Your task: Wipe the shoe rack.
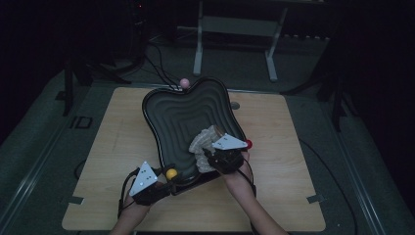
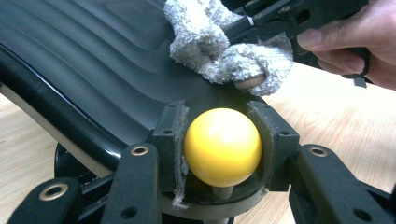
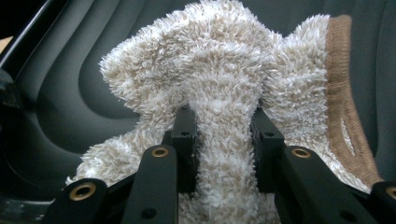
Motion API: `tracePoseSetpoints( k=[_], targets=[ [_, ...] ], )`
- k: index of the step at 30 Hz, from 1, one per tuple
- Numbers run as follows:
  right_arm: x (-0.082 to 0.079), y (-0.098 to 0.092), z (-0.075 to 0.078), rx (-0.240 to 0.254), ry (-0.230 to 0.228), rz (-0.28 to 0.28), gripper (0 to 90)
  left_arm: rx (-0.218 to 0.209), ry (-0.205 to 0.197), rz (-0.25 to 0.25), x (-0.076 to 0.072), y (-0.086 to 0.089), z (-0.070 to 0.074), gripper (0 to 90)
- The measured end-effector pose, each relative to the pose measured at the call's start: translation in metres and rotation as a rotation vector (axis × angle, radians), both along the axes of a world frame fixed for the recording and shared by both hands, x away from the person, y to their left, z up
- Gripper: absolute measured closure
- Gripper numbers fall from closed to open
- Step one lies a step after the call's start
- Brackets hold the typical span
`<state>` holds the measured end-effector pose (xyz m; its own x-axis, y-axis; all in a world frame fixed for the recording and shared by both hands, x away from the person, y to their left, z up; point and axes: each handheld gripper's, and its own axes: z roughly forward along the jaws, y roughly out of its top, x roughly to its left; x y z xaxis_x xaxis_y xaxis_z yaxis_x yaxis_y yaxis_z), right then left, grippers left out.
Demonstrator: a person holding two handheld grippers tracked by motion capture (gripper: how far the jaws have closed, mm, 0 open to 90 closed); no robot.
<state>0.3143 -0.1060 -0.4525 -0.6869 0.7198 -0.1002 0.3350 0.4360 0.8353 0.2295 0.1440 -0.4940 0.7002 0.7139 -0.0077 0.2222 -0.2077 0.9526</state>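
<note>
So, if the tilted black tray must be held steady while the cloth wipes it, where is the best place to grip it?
By the yellow ball knob at the tray's near corner, coming from the person's side. It stands out past the rim on a short stem, round enough for the pads to cup. The left gripper already clamps it this way, while the right gripper pinches the cloth.
</note>
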Motion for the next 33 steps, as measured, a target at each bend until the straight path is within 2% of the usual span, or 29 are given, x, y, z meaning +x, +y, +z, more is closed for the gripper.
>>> tracePoseSetpoints(
  k=[7,12,14,18,21,25,30,32,33],
  targets=[
    [-0.001,0.000,-0.001,-0.004,-0.003,-0.001,68.8,-0.005,-0.001,-0.003,0.000,0.001,0.000,58.1],
    [0.000,0.001,0.000,-0.004,0.006,-0.001,68.8,-0.041,-0.007,-0.013,0.000,0.003,-0.003,57.1],
    [0.000,0.001,0.000,-0.002,0.007,-0.001,68.8,-0.026,-0.005,-0.013,-0.001,0.002,0.000,54.1],
    [0.001,0.000,0.001,-0.005,0.011,0.003,68.8,-0.030,-0.023,-0.011,-0.007,0.006,0.005,52.3],
    [0.001,0.001,0.001,-0.005,0.013,0.000,68.8,-0.051,-0.021,-0.007,-0.012,0.011,0.007,50.1],
    [0.001,0.000,0.001,-0.004,0.014,0.002,68.8,-0.055,-0.027,-0.003,-0.020,0.019,0.007,50.1],
    [0.001,0.000,0.001,-0.005,0.016,0.004,68.8,-0.061,-0.020,0.006,-0.030,0.028,0.001,50.1],
    [0.001,0.000,0.001,-0.006,0.015,0.004,68.8,-0.074,-0.023,-0.009,-0.035,0.031,-0.005,50.0],
    [0.001,0.000,0.001,-0.004,0.017,0.003,68.7,-0.065,-0.022,-0.003,-0.036,0.032,-0.007,49.9]
  ],
)
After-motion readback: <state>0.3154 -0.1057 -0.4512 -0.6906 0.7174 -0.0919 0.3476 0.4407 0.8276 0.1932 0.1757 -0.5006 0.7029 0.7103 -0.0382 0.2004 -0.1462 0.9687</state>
